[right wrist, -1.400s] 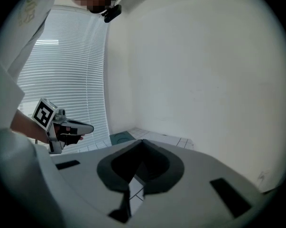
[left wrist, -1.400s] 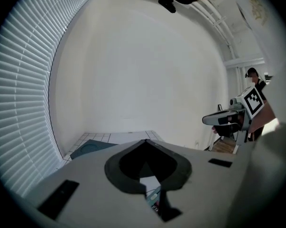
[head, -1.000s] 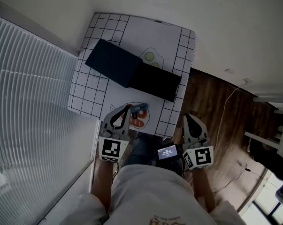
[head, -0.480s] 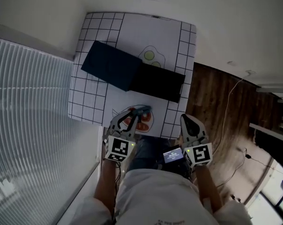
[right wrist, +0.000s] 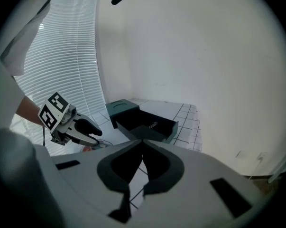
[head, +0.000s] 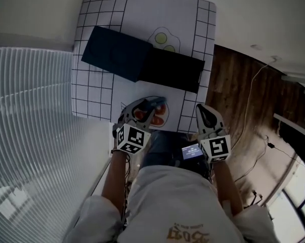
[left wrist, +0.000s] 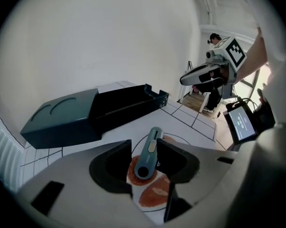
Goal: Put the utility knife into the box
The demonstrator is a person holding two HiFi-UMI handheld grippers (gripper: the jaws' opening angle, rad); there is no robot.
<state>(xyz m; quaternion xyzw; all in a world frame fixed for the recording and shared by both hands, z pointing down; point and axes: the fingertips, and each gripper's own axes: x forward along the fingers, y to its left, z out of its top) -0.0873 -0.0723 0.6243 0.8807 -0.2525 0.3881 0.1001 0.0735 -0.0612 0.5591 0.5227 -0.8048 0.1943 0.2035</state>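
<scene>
Lowered to the worktop (head: 142, 14), left tongs (left wrist: 143, 145) have just spread around the utility knife (left wrist: 148, 152), ready to grip it; right tongs (right wrist: 142, 144) stay clenched, empty; box (head: 171, 74) lies open.

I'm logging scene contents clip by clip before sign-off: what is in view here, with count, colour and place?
Mat: 1, white with black grid border, covering the table.
Box: 1, dark, open, mid-mat.
Lid: 1, dark blue, against the box's left side.
Egg print: 1, yellow and white, beyond the box.
Plate print: 1, red patches, near edge.
Utility knife: 1, grey-blue, lying on the plate print.
Blinds: white, left of the table.
Floor: brown wood, right of the table.
Screen: 1, lit, at the person's waist.
Left gripper: grey, fingers just opening, knife between them.
Right gripper: grey, fingers shut, empty.
</scene>
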